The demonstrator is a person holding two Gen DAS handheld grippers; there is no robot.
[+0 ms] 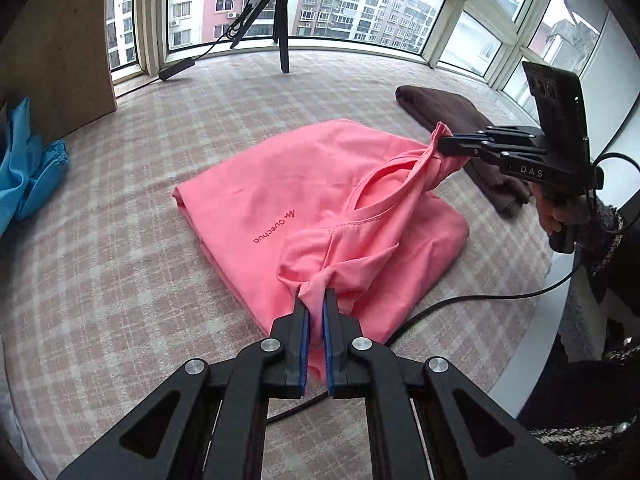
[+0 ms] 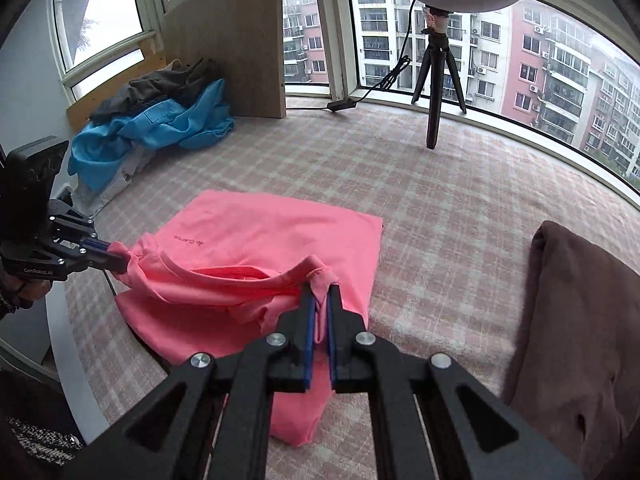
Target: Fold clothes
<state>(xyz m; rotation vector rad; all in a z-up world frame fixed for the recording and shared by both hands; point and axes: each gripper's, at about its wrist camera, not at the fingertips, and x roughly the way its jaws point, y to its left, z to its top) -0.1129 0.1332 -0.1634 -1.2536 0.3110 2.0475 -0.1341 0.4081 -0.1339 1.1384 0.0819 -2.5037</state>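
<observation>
The pink shirt (image 1: 288,192) lay mid-frame on the checked bed cover (image 1: 120,280), seemingly folded once. The left claw (image 1: 316,300) and right claw (image 2: 320,296) each pinched a bunched shoulder. A brown garment (image 1: 452,120) sat folded; the blue heap (image 2: 152,132), upper left, remained.

A home, it seems: a glazed bay-window nook high in an apartment block. Curved windows (image 2: 500,40) wrap the far side and look onto residential towers (image 1: 352,8). A checked pink blanket (image 1: 120,280) covers the flat surface. Crumpled clothes (image 2: 160,124) are heaped at the far left beside a wooden panel (image 2: 232,40); a ring light on a tripod (image 2: 438,80) stands by the glass.
</observation>
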